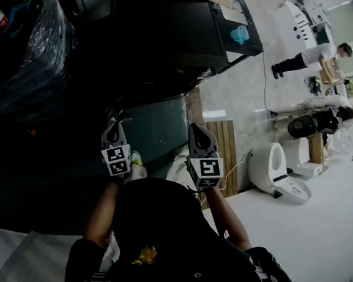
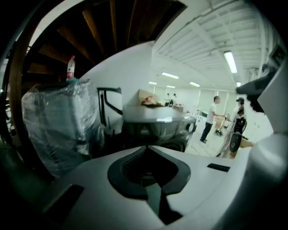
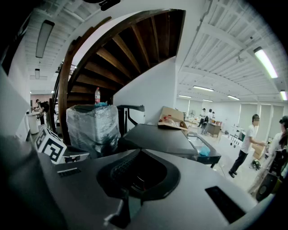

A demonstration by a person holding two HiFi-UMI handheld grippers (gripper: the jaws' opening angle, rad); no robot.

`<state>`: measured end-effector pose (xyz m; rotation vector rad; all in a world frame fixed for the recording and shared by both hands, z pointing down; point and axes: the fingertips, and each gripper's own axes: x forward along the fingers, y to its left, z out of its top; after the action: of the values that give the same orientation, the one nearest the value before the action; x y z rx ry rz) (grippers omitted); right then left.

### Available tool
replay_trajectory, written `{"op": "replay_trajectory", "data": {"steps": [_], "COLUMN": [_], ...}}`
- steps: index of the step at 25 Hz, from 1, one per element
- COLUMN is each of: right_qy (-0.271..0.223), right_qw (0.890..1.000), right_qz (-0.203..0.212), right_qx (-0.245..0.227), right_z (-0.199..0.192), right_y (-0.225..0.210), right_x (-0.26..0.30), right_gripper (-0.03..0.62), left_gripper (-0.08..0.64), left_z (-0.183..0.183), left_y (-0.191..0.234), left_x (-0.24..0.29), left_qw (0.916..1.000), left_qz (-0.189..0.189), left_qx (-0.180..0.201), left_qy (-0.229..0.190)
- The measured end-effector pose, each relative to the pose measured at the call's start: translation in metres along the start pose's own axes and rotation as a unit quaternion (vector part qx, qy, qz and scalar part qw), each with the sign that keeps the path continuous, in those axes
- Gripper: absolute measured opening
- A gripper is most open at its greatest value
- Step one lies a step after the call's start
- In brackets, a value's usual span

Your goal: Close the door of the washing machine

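Grippers first: the grey plastic left gripper (image 1: 115, 119) and its twin, the right gripper (image 1: 198, 131), each with a black-and-white marker cube, are both pinched closed on nothing and held up well short of anything. Just past them sits the dark grey box-shaped washing machine (image 2: 153, 128), with what looks like its round door (image 2: 191, 126) on the side face. I can't tell how far it's swung out. My take on doing this well: keep the jaws together, lay a flat side on the door's outer edge away from the hinge, and push steadily till the latch catches, no slapping. Count: two grippers, one washer, one bulky plastic-wrapped block (image 2: 58, 126) beside it with one red-labelled bottle (image 2: 70, 67) on top, one brown cardboard box (image 2: 148, 96) at the washer's far end, two white toilets (image 1: 271, 169) I think, and two people (image 1: 316, 54) far off.
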<state>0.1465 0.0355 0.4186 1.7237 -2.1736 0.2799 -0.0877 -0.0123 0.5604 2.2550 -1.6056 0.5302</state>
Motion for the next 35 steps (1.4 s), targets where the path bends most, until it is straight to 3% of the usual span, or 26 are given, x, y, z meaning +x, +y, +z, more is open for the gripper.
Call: {"op": "replay_trajectory", "data": {"steps": [3,6,10,12,21,24,29,32,35], "right_qy": [-0.016,-0.037,-0.047,-0.057,-0.038,-0.029,0.003,0.017,0.028], "right_qw": [0.999,0.999,0.998,0.997,0.995,0.994,0.991,0.988,0.983], "right_qz": [0.027,0.030,0.037,0.048,0.089,0.110,0.131,0.152,0.176], "right_qx": [-0.016,0.003,0.035,0.027,0.010,0.005,-0.015,-0.021,-0.036], "right_z": [0.020,0.031,0.047,0.054,0.053,0.042,0.027,0.018,0.007], "right_y": [0.014,0.025,0.042,0.050,0.083,0.095,0.123,0.147,0.168], "right_x": [0.022,0.044,0.064,0.070,0.081,0.078,0.086,0.087,0.084], "right_gripper": [0.026,0.026,0.026,0.026,0.026,0.029,0.032,0.032,0.032], "left_gripper": [0.015,0.015,0.015,0.015,0.024,0.136,0.169,0.261,0.279], "left_z": [0.048,0.086,0.093,0.097,0.088,0.072,0.054,0.040,0.032], "left_y": [-0.042,-0.057,-0.050,-0.041,0.005,0.018,0.045,0.062,0.072], "left_x": [-0.015,-0.023,-0.033,-0.037,-0.052,-0.052,-0.051,-0.048,-0.044], "left_qw": [0.9985,0.9963,0.9951,0.9950,0.9953,0.9956,0.9955,0.9968,0.9972], "left_qz": [-0.024,-0.043,-0.057,-0.049,-0.028,-0.029,-0.036,-0.040,-0.041], "left_qx": [-0.014,0.001,0.010,0.015,-0.002,-0.001,0.011,0.007,0.007], "left_qy": [-0.047,-0.074,-0.080,-0.086,-0.093,-0.089,-0.087,-0.069,-0.062]}}
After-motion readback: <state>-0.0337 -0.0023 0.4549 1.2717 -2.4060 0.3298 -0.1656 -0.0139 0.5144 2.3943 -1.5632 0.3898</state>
